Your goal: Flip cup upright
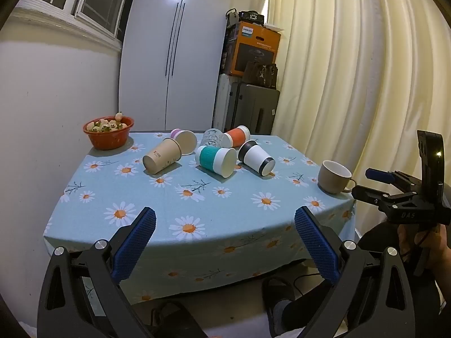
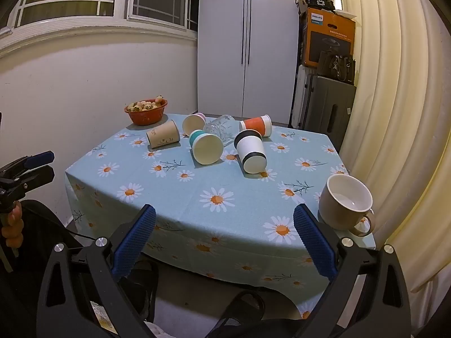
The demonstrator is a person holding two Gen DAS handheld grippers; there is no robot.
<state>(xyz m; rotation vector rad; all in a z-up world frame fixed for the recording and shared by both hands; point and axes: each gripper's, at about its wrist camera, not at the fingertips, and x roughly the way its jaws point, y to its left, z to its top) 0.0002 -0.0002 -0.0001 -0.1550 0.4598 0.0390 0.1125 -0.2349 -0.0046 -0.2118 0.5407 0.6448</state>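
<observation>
Several cups lie on their sides at the far middle of the table: a brown paper cup (image 1: 161,156) (image 2: 163,138), a pink-banded cup (image 1: 184,140) (image 2: 193,124), a teal-sleeved cup (image 1: 216,160) (image 2: 205,148), a clear glass (image 1: 212,138) (image 2: 221,128), an orange-sleeved cup (image 1: 236,136) (image 2: 256,125) and a white cup with black bands (image 1: 257,157) (image 2: 251,152). A beige mug (image 1: 334,180) (image 2: 345,205) stands upright at the near right corner. My left gripper (image 1: 225,219) and right gripper (image 2: 224,218) are open and empty, held before the table's near edge.
A red bowl of pale fruit (image 1: 108,132) (image 2: 146,111) stands at the far left corner. The table (image 1: 211,242) (image 2: 174,211) has a blue daisy cloth. A wall is on the left, a curtain (image 1: 352,84) on the right, suitcases and boxes (image 2: 327,56) behind.
</observation>
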